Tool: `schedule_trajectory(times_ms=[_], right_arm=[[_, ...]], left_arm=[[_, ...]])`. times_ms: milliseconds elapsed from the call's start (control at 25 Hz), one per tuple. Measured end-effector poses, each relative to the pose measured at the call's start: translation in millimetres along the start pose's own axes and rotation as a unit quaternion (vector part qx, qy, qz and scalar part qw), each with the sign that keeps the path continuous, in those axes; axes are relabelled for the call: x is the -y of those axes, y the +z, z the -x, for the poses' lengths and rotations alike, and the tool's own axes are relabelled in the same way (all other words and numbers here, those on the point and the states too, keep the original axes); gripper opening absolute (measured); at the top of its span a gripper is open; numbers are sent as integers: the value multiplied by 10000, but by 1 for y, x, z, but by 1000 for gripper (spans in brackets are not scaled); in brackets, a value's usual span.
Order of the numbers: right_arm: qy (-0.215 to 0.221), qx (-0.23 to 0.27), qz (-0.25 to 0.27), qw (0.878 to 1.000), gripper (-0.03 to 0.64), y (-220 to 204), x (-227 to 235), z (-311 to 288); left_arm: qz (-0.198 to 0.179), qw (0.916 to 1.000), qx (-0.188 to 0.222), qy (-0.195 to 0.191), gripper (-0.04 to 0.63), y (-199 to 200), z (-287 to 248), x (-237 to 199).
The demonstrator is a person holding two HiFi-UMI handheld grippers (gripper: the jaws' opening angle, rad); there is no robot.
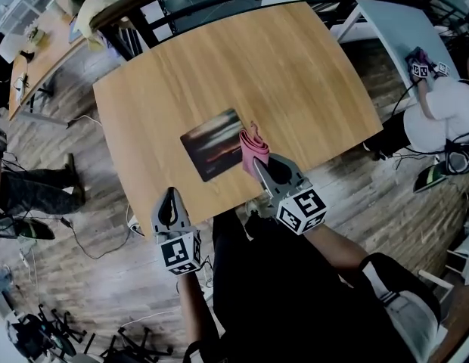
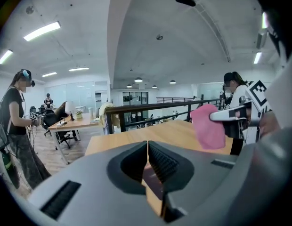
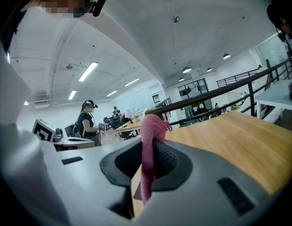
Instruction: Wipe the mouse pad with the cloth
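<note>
Clamps the pink cloth [image 1: 253, 144] in the right claw [image 1: 257, 162], drawn narrow on the fabric. In the right gripper view, the cloth [image 3: 148, 135] bunched into an upright strip between the two halves of that claw [image 3: 147, 147], crumpled top poking above them, tail hanging below. Held over the right edge of the mouse pad [image 1: 212, 144]; touching it or just above it, cannot tell.

Dark, rectangular mouse pad, flat and slightly skewed on the wooden surface [image 1: 265, 66], near the front edge.

Left claw [image 1: 172, 197] drawn together with nothing in it, at the near edge of the surface, just short of the pad's near left corner and apart from it. In the left gripper view, tips of that claw [image 2: 148, 147] meeting in a thin line, a dark sliver of pad and a strip of wood showing lower down behind them. Further right in the same view, the pink cloth [image 2: 208, 126] dangling above the wood from the grey body of the other gripper.

Round about: plank floor [image 1: 91, 278] with loose cables, a dark railing [image 1: 144, 6] beyond the far edge, a standing person [image 2: 14, 126] at left beside a second desk [image 2: 73, 123], someone in a white top [image 1: 446, 108] at the right by a pale table [image 1: 401, 21].
</note>
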State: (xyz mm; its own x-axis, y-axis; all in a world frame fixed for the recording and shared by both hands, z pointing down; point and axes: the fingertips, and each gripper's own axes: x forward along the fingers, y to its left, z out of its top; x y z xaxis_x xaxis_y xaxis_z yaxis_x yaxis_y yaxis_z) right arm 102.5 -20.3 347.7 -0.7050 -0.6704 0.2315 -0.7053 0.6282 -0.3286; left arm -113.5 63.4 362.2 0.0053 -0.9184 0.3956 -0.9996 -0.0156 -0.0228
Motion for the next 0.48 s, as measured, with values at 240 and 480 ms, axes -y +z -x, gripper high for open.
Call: schedule_trajectory(times_ms=[240,480], right_arm=[[-245,-195,26,9995,54,-9,12,-41],[-537,-412,49,9977,54,-28,26,-73]], left_arm=[[-264,9979,-452,-387,26,-20,-64,-24],[-587,9903,-882,-896,26,-51,-121,-32]])
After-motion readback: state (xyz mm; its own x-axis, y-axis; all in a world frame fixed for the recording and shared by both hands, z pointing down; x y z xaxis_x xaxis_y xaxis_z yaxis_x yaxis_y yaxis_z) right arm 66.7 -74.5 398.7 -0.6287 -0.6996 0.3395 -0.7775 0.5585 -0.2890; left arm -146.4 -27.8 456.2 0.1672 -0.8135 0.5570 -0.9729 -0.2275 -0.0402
